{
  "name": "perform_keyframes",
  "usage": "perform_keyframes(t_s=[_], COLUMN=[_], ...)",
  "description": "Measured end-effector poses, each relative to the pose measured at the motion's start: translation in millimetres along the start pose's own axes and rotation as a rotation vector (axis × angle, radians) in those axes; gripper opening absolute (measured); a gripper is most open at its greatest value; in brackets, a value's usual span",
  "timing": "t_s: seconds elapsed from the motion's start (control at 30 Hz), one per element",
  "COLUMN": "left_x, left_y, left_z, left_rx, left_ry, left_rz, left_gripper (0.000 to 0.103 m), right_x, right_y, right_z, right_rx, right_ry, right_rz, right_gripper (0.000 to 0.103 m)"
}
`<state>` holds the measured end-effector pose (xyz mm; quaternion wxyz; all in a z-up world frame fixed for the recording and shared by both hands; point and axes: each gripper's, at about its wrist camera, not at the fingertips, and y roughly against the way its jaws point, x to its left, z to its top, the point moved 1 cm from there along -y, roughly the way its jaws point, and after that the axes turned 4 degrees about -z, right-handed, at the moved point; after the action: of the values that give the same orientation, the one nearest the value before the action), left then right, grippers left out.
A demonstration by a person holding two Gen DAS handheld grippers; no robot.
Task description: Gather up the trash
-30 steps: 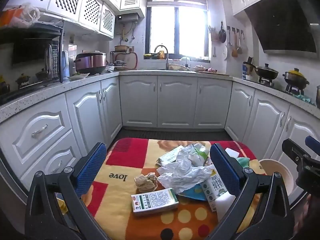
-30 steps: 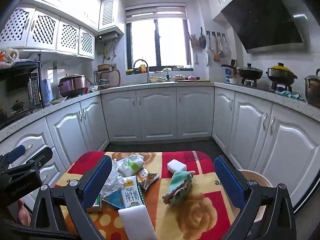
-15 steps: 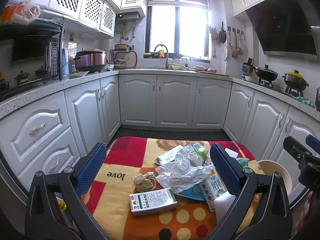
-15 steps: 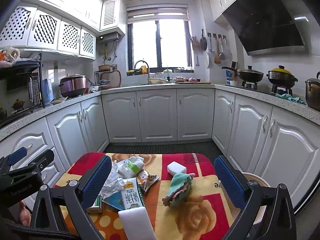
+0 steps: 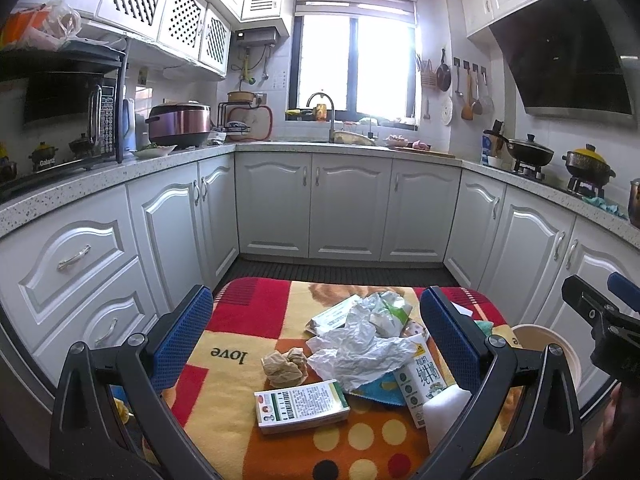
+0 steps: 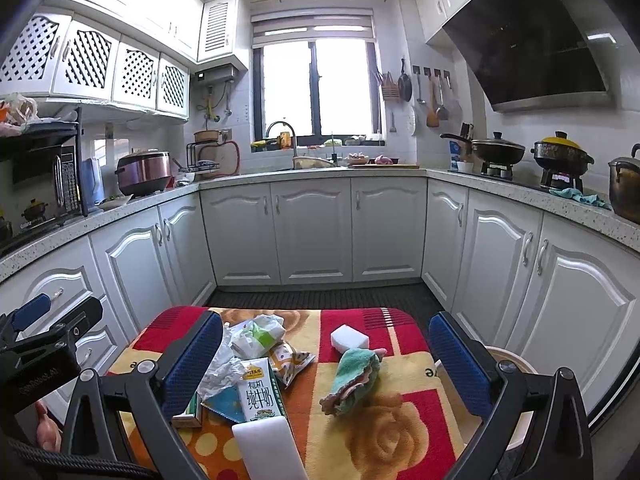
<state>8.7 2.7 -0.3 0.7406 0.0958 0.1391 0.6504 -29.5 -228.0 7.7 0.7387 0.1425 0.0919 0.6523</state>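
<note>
Trash lies on a small table under a red, yellow and orange blanket (image 5: 236, 344). There is a crumpled white plastic bag (image 5: 356, 350), a brown paper wad (image 5: 285, 367), a flat green-and-white box (image 5: 301, 401), a milk carton (image 5: 420, 380) (image 6: 256, 394) and a snack wrapper (image 6: 290, 362). My left gripper (image 5: 316, 336) is open and empty above the pile. My right gripper (image 6: 326, 354) is open and empty above a green-and-pink cloth (image 6: 354, 376) and a white sponge (image 6: 349, 338). A white block (image 6: 266, 448) lies at the near edge.
A beige bin (image 5: 540, 340) (image 6: 508, 360) stands right of the table. White kitchen cabinets (image 6: 312, 232) ring the room, with a dark floor strip (image 5: 340, 270) between them and the table. The other gripper shows at each view's edge.
Both grippers have risen and drawn back slightly; the table items sit a little lower in both views. Nothing was taken hold of.
</note>
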Motion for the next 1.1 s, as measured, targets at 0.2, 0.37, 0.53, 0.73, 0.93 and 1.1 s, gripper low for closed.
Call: perform_keyframes(t_s=[0.2,0.37,0.53,0.73,0.93,1.1], left_x=[-1.6,-2.3,-3.3,-1.7,-1.0,-0.1], left_y=[-0.6,-0.9,-0.3,-1.3,-1.4,-1.5], left_z=[-1.6,-3.6,-3.9,-4.5,-4.4,-3.8], left_rx=[-0.002,0.000,0.000,0.006,0.010,0.009], left_ry=[0.002,0.003,0.003,0.009,0.011,0.009], left_rz=[-0.004,-0.005,-0.004,-0.004,-0.005,-0.004], left_gripper=[0.103,0.103,0.103,0.103,0.103,0.103], right_x=[0.2,-1.4,-2.8,-5.3,-7.4,-9.8], right_y=[0.6,-0.1,-0.1,-1.6,-2.0,-3.2], right_z=[-1.0,-1.0,-1.1,-1.9,-1.4,-1.5], right_rx=[0.002,0.006,0.005,0.012,0.012,0.019], right_ry=[0.001,0.001,0.000,-0.001,-0.001,-0.004], right_rz=[-0.004,-0.004,-0.005,-0.010,-0.011,-0.013], right_gripper=[0.103,0.103,0.103,0.103,0.103,0.103])
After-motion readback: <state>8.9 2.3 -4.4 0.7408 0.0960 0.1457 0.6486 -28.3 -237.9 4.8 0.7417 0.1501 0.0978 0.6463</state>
